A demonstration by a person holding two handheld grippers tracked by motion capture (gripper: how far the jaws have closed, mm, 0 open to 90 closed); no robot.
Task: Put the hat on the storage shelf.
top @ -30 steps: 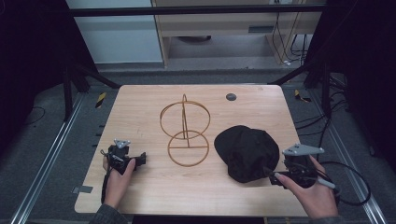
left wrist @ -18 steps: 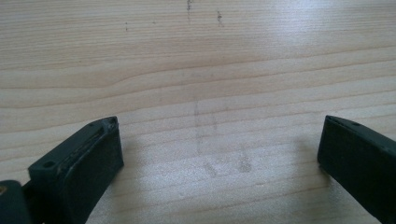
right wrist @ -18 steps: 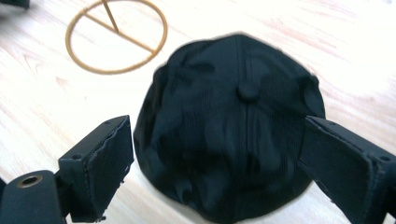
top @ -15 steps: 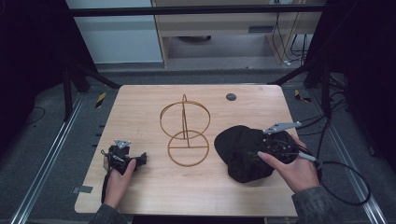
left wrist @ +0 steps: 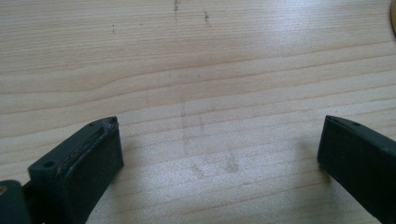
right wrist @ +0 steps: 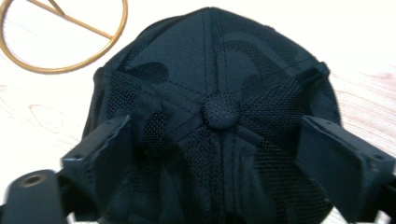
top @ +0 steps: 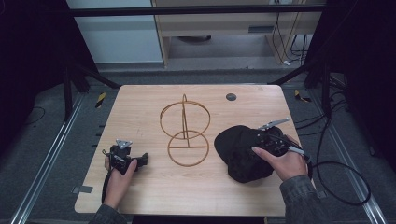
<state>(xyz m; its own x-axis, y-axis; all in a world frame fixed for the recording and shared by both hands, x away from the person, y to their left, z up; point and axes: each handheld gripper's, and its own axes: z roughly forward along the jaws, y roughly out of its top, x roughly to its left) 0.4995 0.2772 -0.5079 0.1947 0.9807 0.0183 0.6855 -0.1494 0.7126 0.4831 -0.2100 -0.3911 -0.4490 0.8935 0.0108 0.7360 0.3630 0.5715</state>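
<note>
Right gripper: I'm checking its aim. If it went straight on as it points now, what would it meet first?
Probably the black cap: the open right gripper straddles its crown, top button centred just ahead.

A pale, matt wooden table top (left wrist: pixel 196 70) with fine grain and faint scuffs is seen. The black baseball cap (right wrist: pixel 219 116) is made of woven cloth and open mesh, with stitched seams. The golden wire ring stand (top: pixel 185 130) looks like smooth, slightly glossy metal.
</note>
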